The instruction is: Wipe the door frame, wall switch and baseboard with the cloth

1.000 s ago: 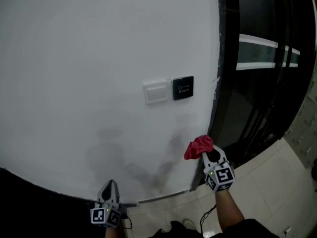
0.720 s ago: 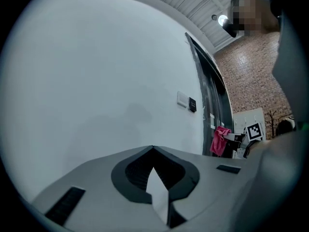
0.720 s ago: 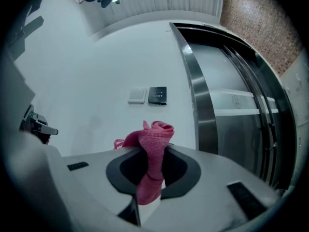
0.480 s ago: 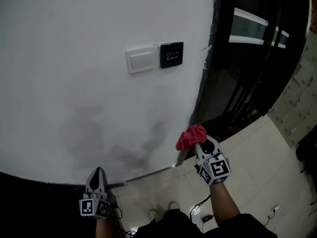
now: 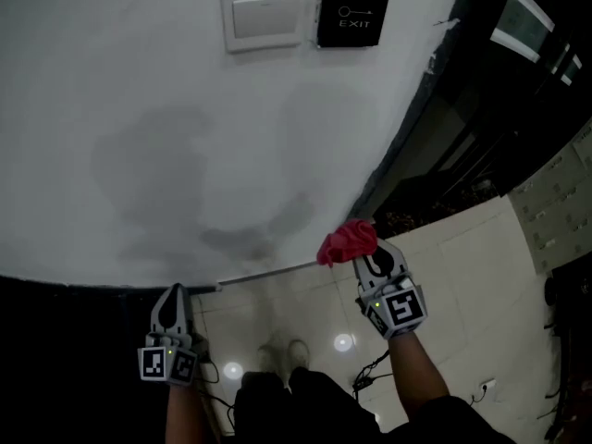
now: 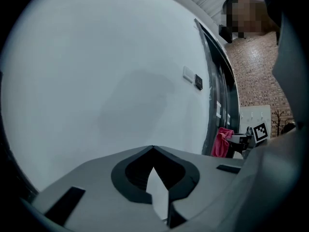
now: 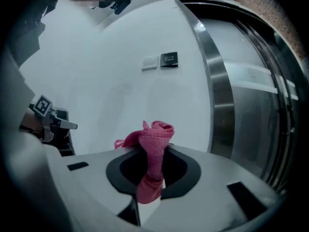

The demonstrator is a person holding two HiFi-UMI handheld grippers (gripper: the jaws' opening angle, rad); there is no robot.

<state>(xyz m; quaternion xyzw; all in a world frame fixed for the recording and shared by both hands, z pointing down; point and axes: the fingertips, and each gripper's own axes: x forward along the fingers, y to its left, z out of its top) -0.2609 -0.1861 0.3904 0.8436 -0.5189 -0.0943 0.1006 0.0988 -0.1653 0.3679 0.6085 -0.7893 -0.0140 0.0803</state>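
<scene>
Your view has tipped downward since a second ago, so the wall switch (image 5: pixel 264 17) and the black exit button (image 5: pixel 351 15) just right of it now sit at the top edge. Both of your grippers have dropped far below them.

Your right gripper (image 5: pixel 368 263) is well below the switch and to its right. Its jaws are clamped on the bunched pink cloth (image 5: pixel 347 242), which sticks out past the tips. The cloth lies at the foot of the dark door frame (image 5: pixel 407 146), by the right end of the thin baseboard (image 5: pixel 264 273) strip; whether it touches either, you cannot tell.

Your left gripper (image 5: pixel 172 296) hangs well below the switch and to its left, with its jaws pressed together on nothing, pointing at the bare white wall (image 5: pixel 139 91).
</scene>
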